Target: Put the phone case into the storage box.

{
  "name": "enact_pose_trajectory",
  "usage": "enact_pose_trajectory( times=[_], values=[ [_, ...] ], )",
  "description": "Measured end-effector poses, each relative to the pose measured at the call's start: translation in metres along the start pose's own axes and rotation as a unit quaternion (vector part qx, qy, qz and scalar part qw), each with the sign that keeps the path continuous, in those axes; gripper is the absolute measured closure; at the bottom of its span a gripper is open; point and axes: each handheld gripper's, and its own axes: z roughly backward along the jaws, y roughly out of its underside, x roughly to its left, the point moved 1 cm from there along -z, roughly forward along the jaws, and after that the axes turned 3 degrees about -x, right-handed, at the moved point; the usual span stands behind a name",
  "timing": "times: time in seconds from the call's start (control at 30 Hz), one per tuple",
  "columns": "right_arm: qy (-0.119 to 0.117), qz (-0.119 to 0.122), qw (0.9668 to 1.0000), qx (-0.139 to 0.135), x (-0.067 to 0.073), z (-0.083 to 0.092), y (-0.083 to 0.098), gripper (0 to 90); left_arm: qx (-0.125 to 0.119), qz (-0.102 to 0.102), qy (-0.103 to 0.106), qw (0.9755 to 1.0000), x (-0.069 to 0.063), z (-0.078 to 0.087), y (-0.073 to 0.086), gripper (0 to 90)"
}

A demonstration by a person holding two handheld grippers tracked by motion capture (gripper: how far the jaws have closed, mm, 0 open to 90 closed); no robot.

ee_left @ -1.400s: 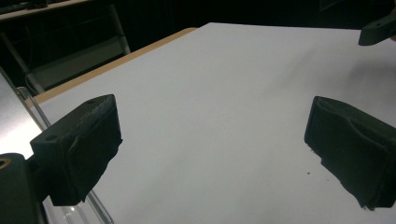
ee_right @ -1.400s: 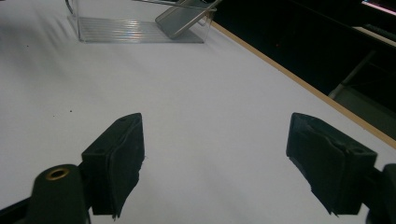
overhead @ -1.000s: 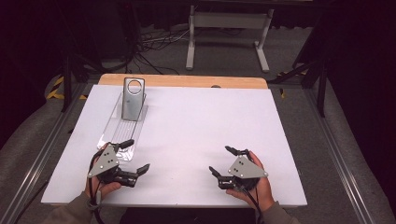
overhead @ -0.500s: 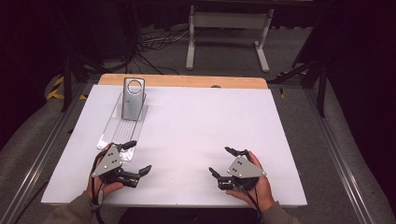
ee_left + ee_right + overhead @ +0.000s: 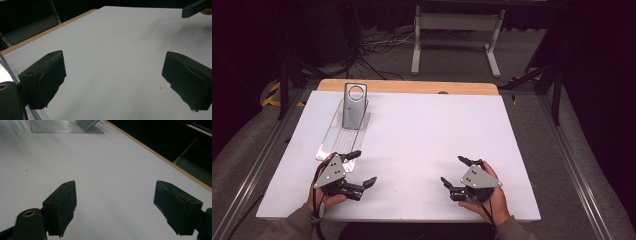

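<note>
The left gripper point(image 5: 360, 168) sits in the lower left of the high view, its jaws spread wide and holding nothing; one jaw tip lies just beside the near end of the tray point(image 5: 328, 144). In the left gripper view the two black pads point(image 5: 47, 75) stand far apart over bare white surface. The right gripper point(image 5: 454, 171) sits in the lower right of the high view, jaws also wide and empty, well apart from the tray; its own view shows both pads point(image 5: 62, 202) spread over the table.

There are two grippers, one clear ribbed tray and one grey metal stand point(image 5: 354, 105) with a round hole near its top. The stand rises upright at the far end of the tray, in the upper left of the table point(image 5: 437, 130).

The table is white with a wooden strip point(image 5: 412, 87) along its far edge. Beyond it lie a grey carpeted floor, cables point(image 5: 377, 47) and a white frame point(image 5: 457, 30) against a dark room.
</note>
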Motion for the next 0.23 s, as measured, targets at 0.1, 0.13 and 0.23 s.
enact_pose_trajectory(
  times=[0.1,0.13,0.23],
  values=[
    [0.014,-0.007,0.9999,-0.005,-0.0028,0.0011,0.0007,20.6,0.001,0.003,0.004,1.0000,-0.0004,-0.0012,0.0004,5.8],
    [0.015,-0.012,0.9998,-0.006,-0.0034,0.0012,0.0010,20.6,0.000,0.002,0.005,1.0000,-0.0008,-0.0013,0.0003,5.8],
    [0.017,-0.019,0.9997,-0.001,-0.0074,-0.0004,0.0041,20.6,0.001,0.003,0.005,1.0000,-0.0012,-0.0020,-0.0002,5.8]
  ],
)
